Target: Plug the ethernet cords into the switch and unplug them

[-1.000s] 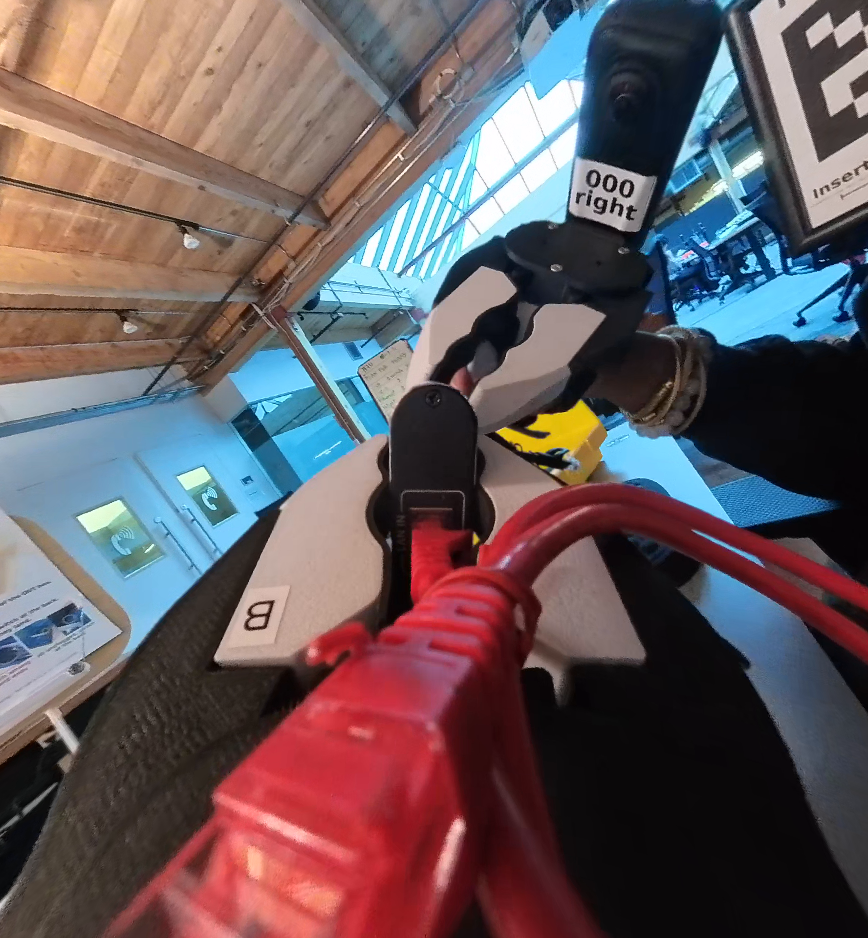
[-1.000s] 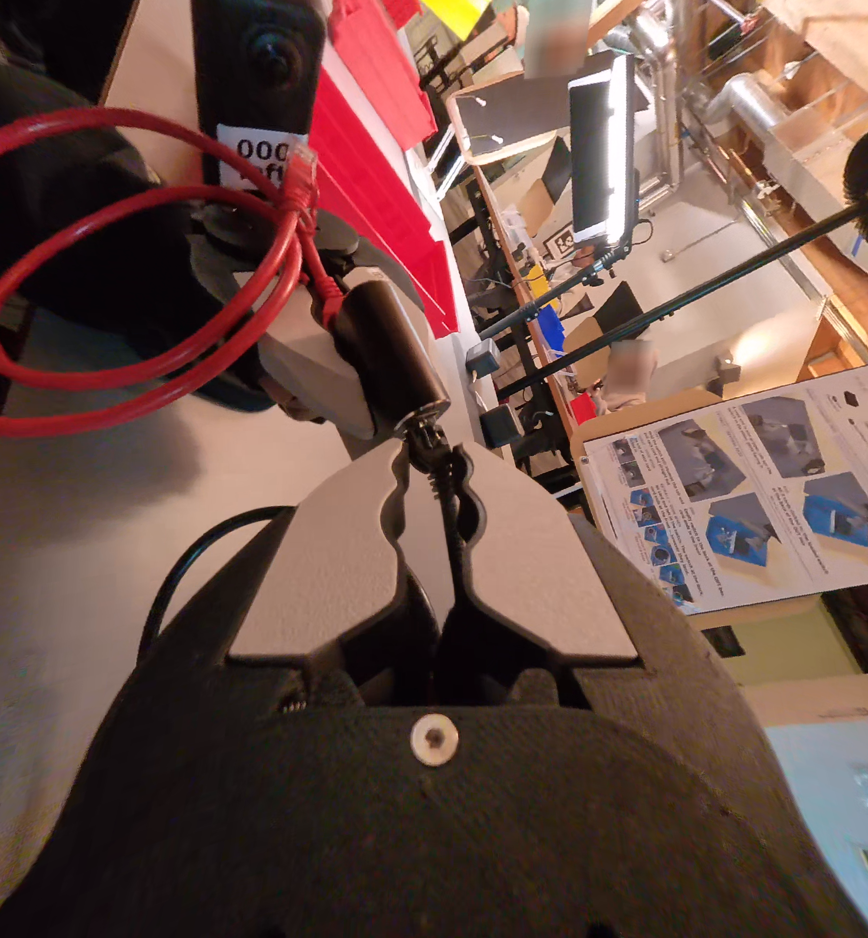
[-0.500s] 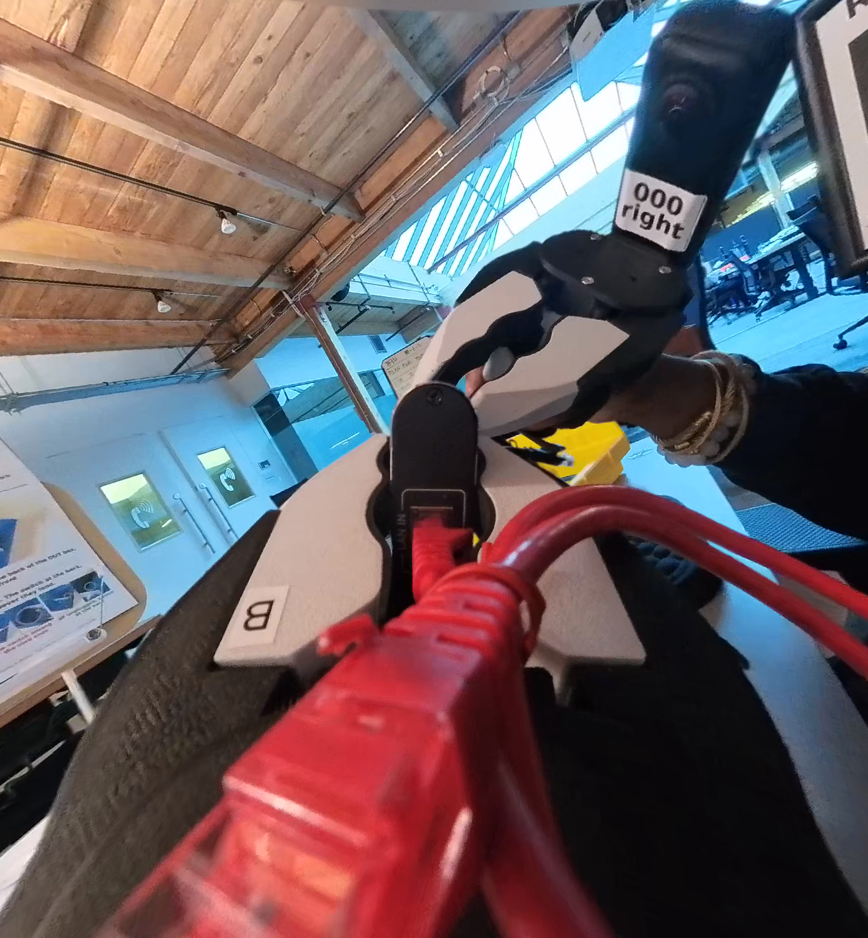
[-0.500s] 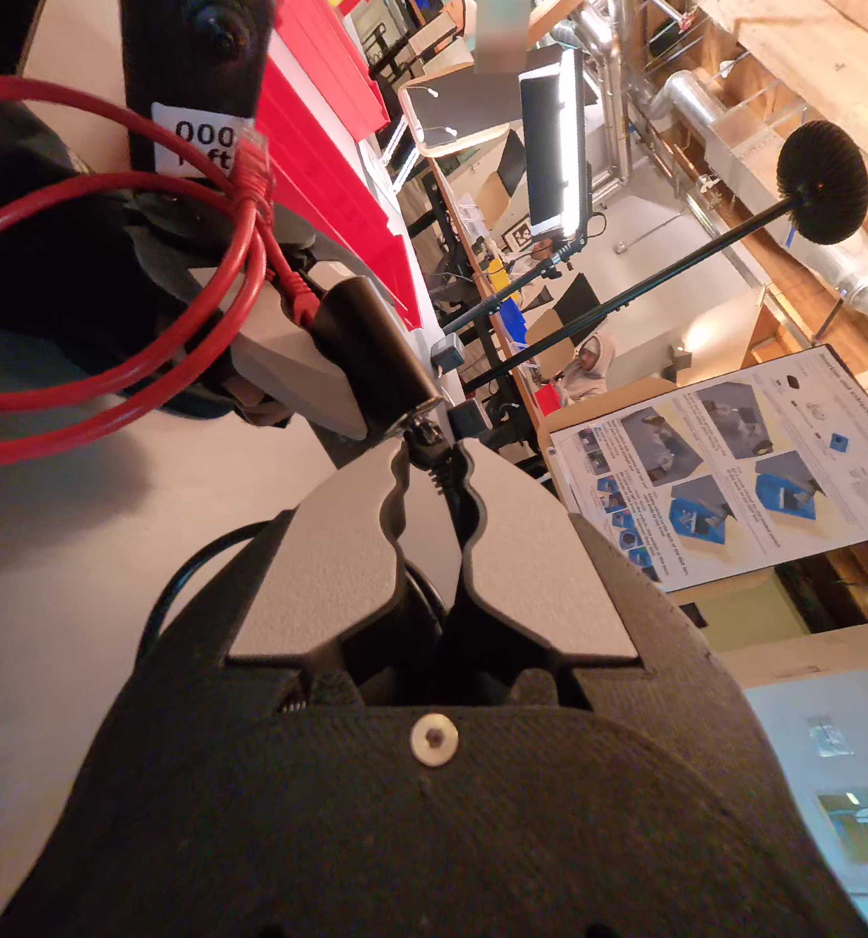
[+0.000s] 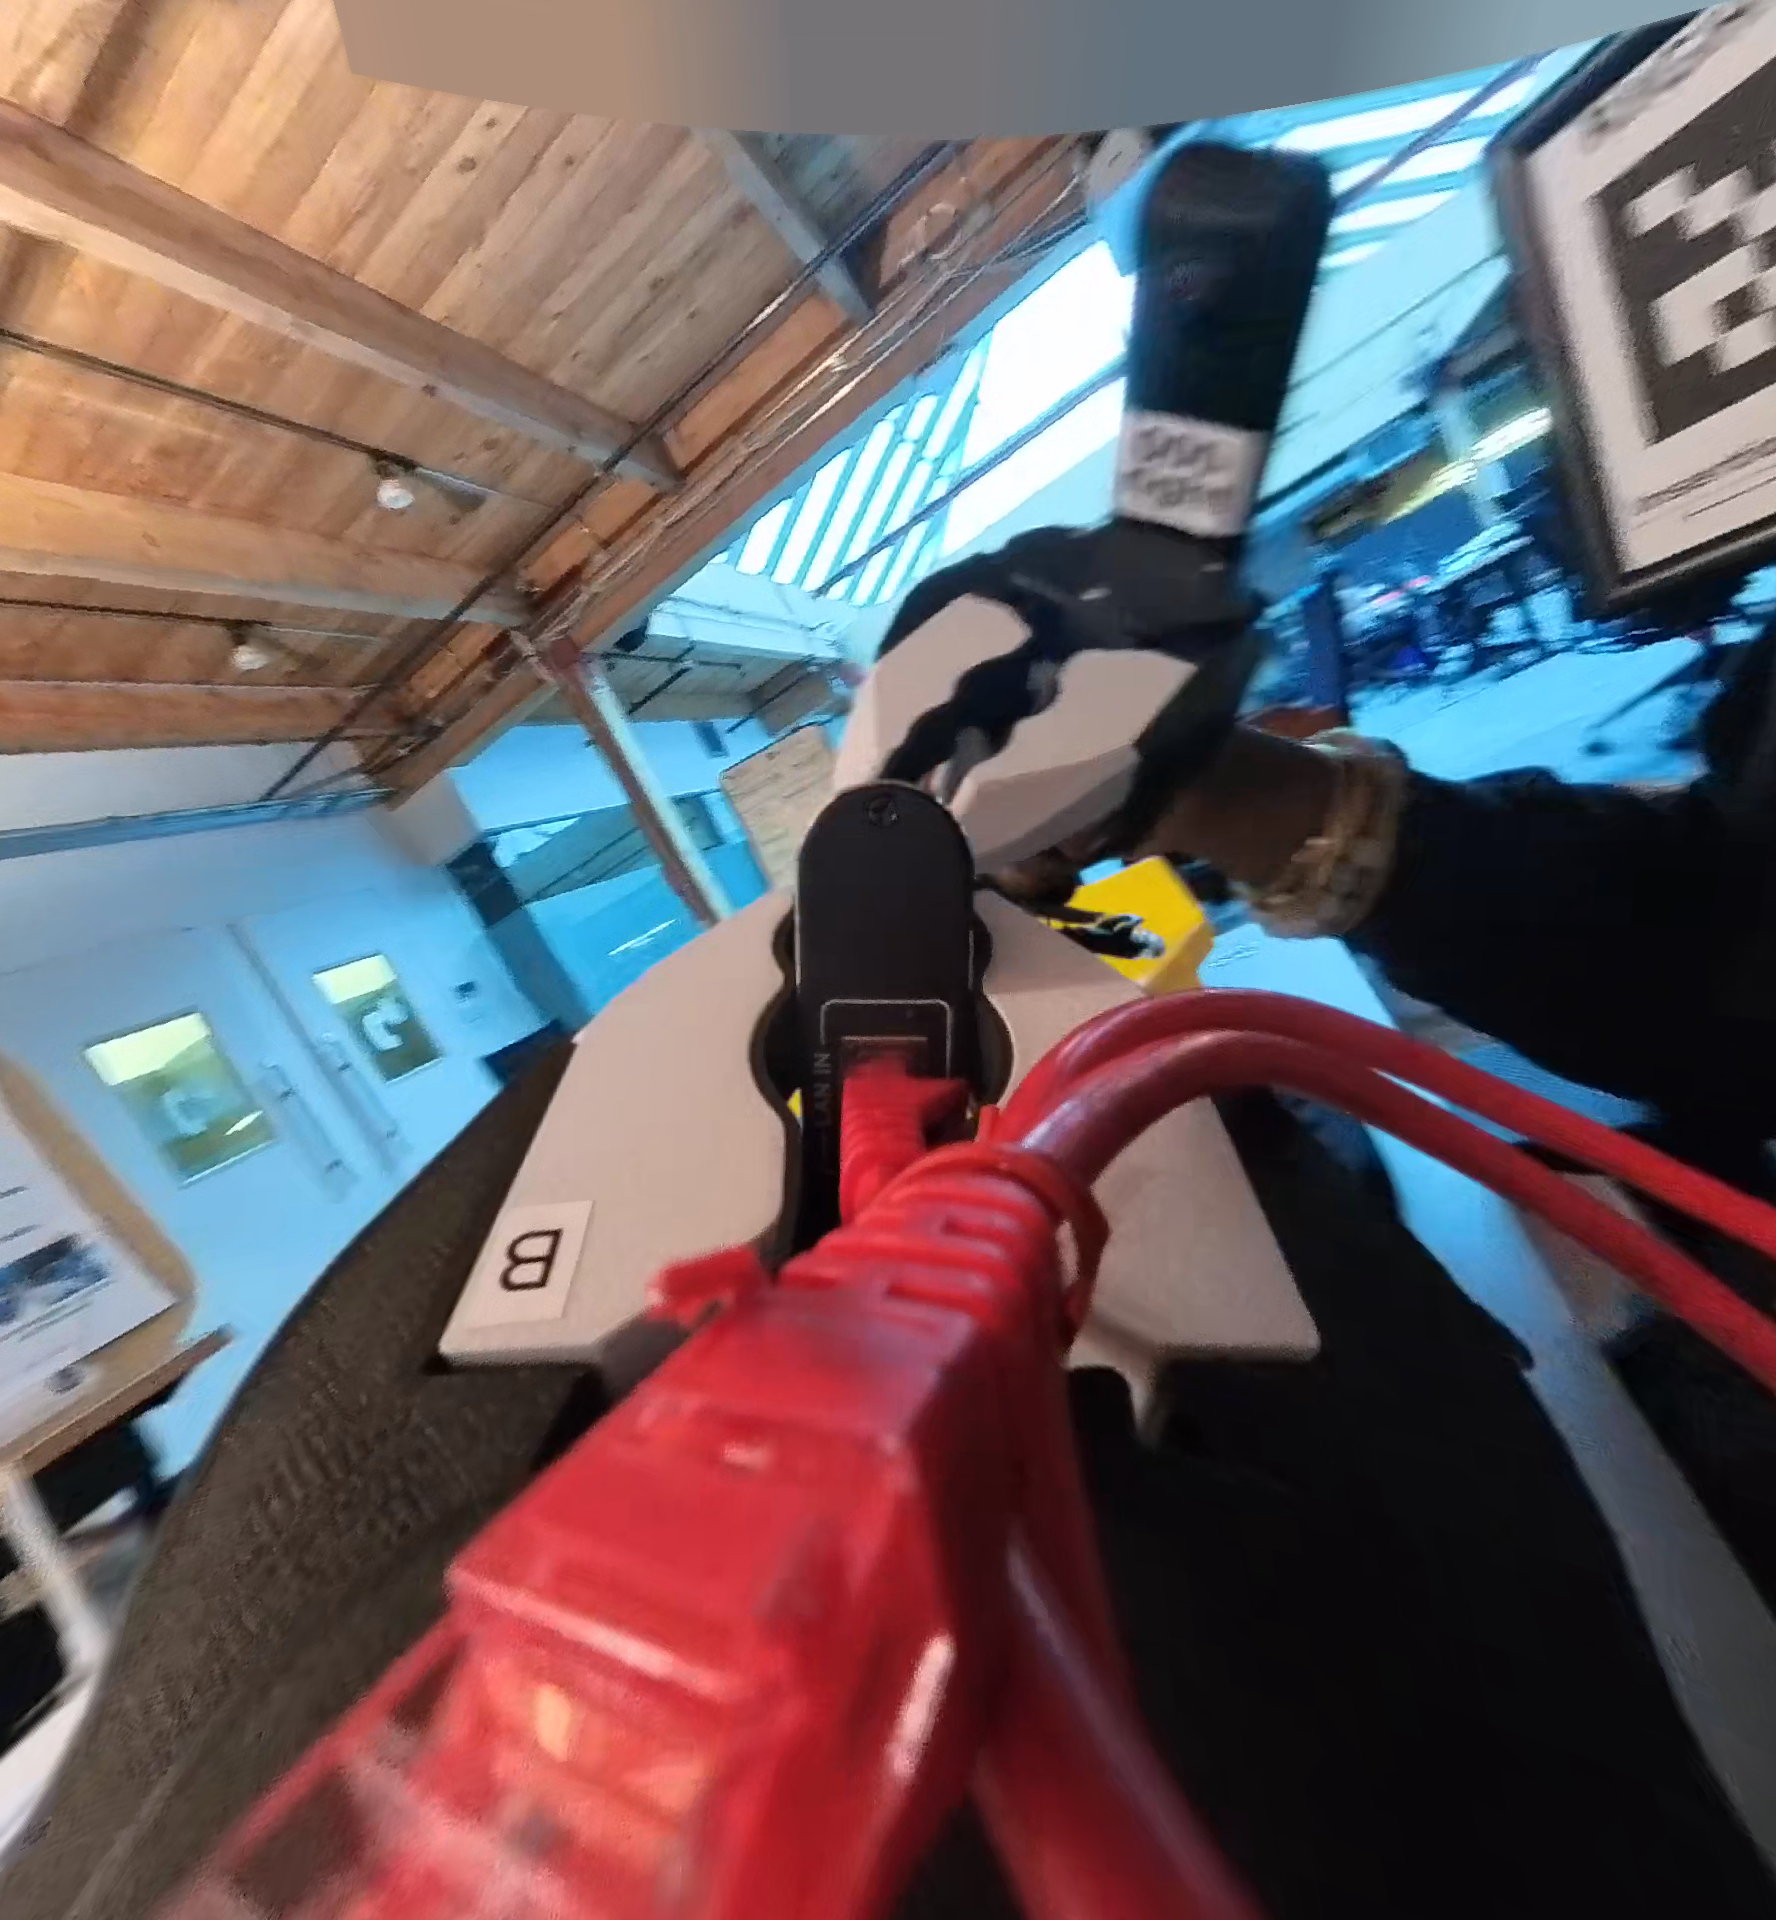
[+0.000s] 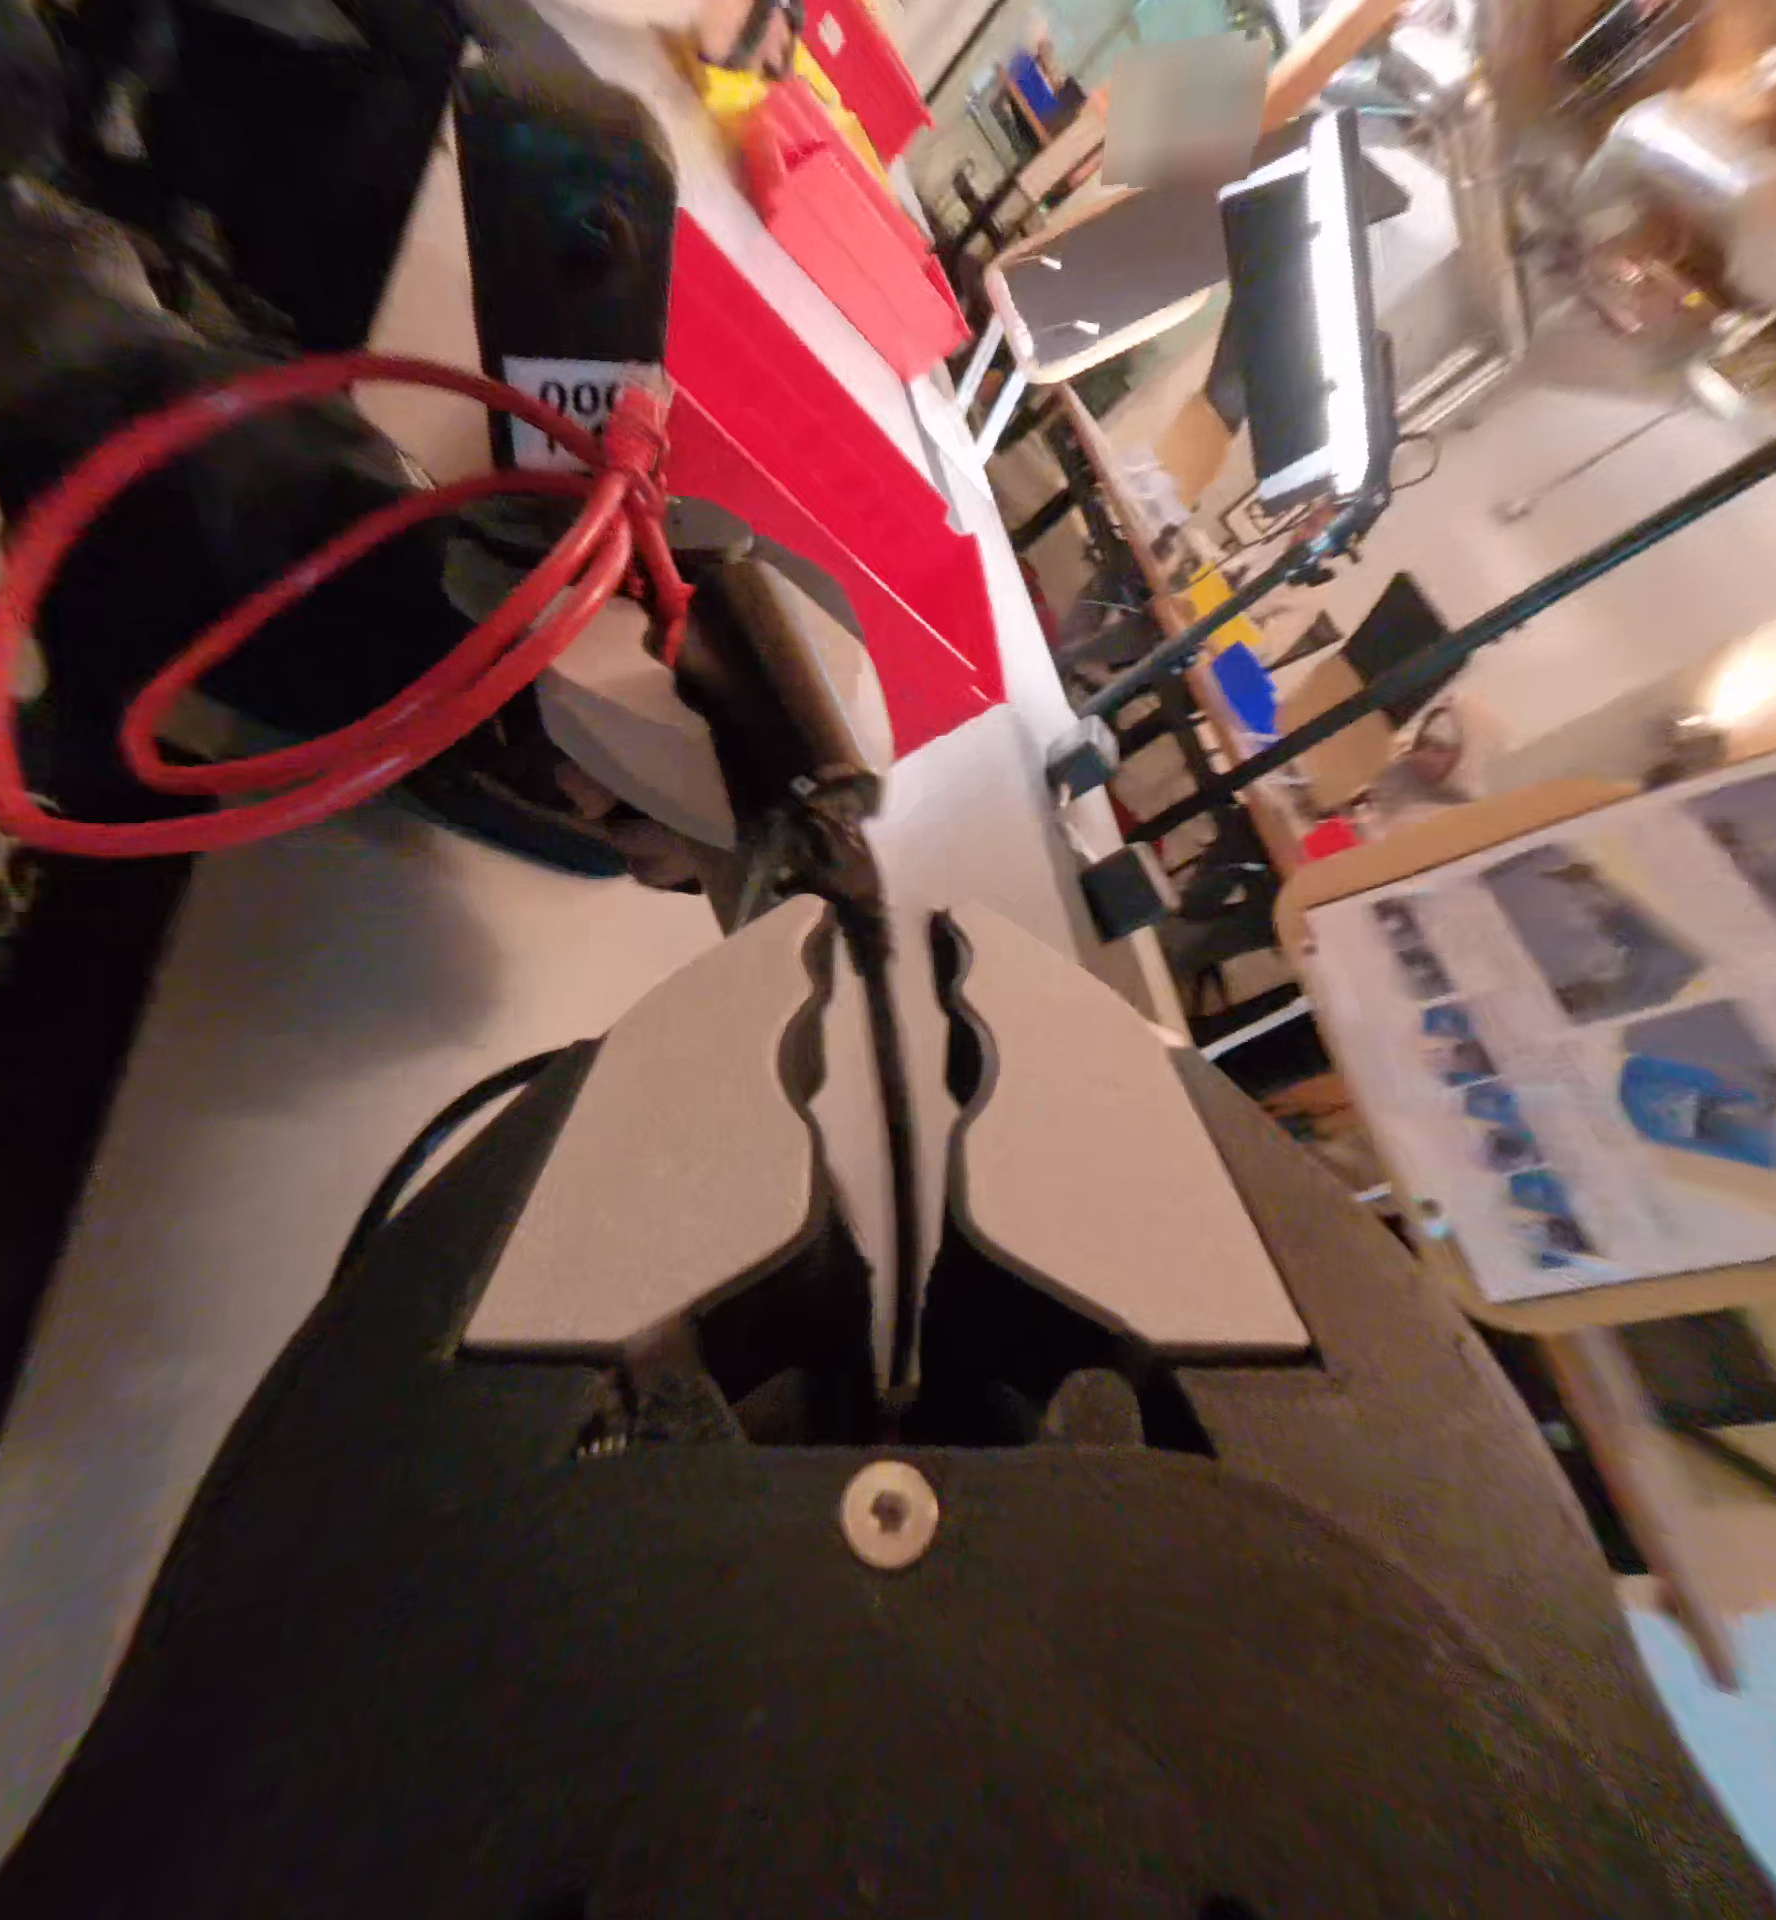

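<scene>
My left gripper (image 5: pixel 884 925) is shut on a small black switch (image 5: pixel 884 894) and holds it upright above the table. A red ethernet plug (image 5: pixel 889 1101) sits in its port. The red cord (image 5: pixel 1383 1101) is bundled in loops, and its loose second plug (image 5: pixel 738 1558) lies over my gripper body. My right gripper (image 6: pixel 884 925) is open just behind the switch's far end (image 6: pixel 770 665). The switch's thin black cable (image 6: pixel 889 1091) runs loosely between its fingers. The right gripper (image 5: pixel 977 727) shows beyond the switch in the left wrist view. The red loops (image 6: pixel 240 665) hang beside the left gripper (image 6: pixel 655 717).
A white table (image 6: pixel 292 1039) lies below. Red bins (image 6: pixel 822 457) stand along its far side. A poster board (image 6: pixel 1590 1039) is at the right. A black-and-white marker board (image 5: pixel 1715 260) and a yellow box (image 5: pixel 1154 914) are near the person's braceleted wrist (image 5: pixel 1331 831). Less than 4 cm separates the two grippers' tips.
My right gripper was shut on the black cable at the switch's end; its jaws have parted and it has drawn back a little. The left gripper still holds the switch.
</scene>
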The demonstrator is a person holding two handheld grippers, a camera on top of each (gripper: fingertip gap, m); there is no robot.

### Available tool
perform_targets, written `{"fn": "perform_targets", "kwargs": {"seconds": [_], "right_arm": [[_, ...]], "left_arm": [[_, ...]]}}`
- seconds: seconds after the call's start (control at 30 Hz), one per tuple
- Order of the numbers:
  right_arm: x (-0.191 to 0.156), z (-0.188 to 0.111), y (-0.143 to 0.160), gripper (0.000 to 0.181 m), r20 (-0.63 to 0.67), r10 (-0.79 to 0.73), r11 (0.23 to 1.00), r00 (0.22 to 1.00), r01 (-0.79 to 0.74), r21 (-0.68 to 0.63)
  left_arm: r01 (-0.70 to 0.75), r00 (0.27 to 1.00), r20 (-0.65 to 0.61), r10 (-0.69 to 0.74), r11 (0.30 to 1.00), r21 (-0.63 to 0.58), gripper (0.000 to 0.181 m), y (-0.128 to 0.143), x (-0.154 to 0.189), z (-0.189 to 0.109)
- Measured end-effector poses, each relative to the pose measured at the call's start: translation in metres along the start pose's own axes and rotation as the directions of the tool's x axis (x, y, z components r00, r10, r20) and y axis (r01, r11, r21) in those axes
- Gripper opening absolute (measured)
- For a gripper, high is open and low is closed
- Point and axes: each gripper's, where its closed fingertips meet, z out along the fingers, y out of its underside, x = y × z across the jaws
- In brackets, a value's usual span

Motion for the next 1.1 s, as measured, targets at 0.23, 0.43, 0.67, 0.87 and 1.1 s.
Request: {"fn": "perform_targets", "kwargs": {"seconds": [0.23, 0.43, 0.67, 0.87, 1.1], "right_arm": [[-0.016, 0.000, 0.004, 0.050, 0.114, 0.064, 0.996, 0.991, -0.072, 0.060], [-0.032, 0.004, -0.008, 0.019, 0.185, 0.021, 0.986, 0.982, -0.050, 0.156], [-0.035, -0.002, -0.021, 0.013, 0.291, 0.129, 0.931, 0.948, -0.217, 0.294], [-0.025, 0.002, -0.022, 0.013, 0.193, 0.095, 0.944, 0.977, -0.150, 0.292], [-0.015, 0.002, -0.021, 0.014, 0.107, 0.055, 0.960, 0.993, -0.082, 0.268]], "left_arm": [[0.076, 0.991, -0.112, -0.071, 0.996, 0.040, 0.026, -0.005, 0.011, -0.002], [0.069, 0.982, -0.178, -0.060, 0.997, 0.046, 0.026, -0.006, 0.022, -0.002], [0.063, 0.978, -0.204, -0.046, 0.995, 0.076, 0.026, -0.009, 0.026, -0.002], [0.052, 0.988, -0.148, -0.043, 0.997, 0.061, 0.026, -0.006, 0.018, -0.001], [0.007, 0.998, -0.062, -0.005, 1.000, 0.025, 0.026, -0.007, 0.012, 0.001]]}}
